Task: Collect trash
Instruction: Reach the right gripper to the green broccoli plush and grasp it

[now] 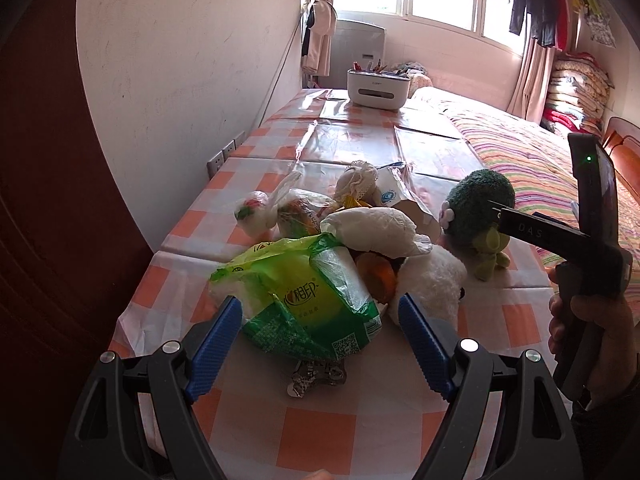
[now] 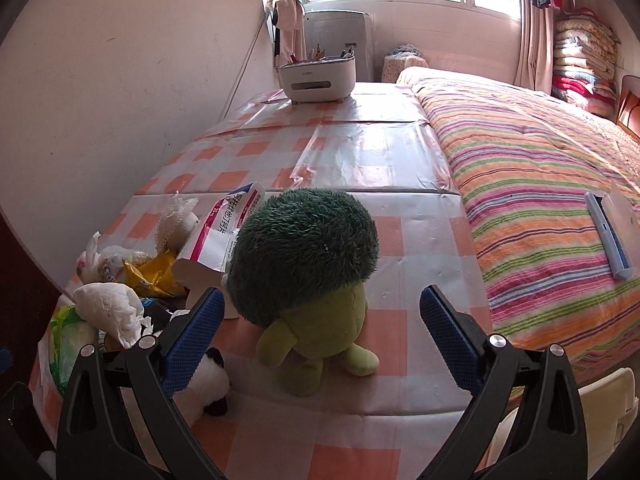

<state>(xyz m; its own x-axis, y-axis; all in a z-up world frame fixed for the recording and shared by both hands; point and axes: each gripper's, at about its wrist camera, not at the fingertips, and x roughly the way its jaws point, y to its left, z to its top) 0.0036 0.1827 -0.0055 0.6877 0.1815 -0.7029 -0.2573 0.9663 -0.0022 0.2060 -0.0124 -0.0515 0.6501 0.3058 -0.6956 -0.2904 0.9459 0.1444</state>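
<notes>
**Both grippers wide open over a messy table**

Left wrist view: the left gripper (image 1: 320,316) is spread wide, blue pads either side of a green plastic package (image 1: 308,300) with white tissue-looking stuff inside and a QR code on its near corner. Can't tell if the pads touch it. It sits on the near part of the orange-and-white checkered table (image 1: 360,432). A crumpled silvery wrapper (image 1: 316,376) lies just in front of it. Right behind is a wadded white tissue (image 1: 372,232), then knotted plastic bags (image 1: 272,212) further left, and a paper packet (image 1: 404,200) behind those. A white plush (image 1: 432,280) sits just right of the package. Over on the right a hand (image 1: 580,328) grips the other tool, next to a green broccoli plush (image 1: 476,212).

Right wrist view: the right gripper (image 2: 320,332) is also wide open, holding nothing, with the broccoli plush (image 2: 308,264) standing upright between its fingers. The trash pile is to the left: white tissue (image 2: 108,308), a yellow wrapper (image 2: 156,272), the red-and-white paper packet (image 2: 224,232). A white organizer box (image 2: 316,76) sits at the far end, and a striped bed (image 2: 540,184) is on the right.
</notes>
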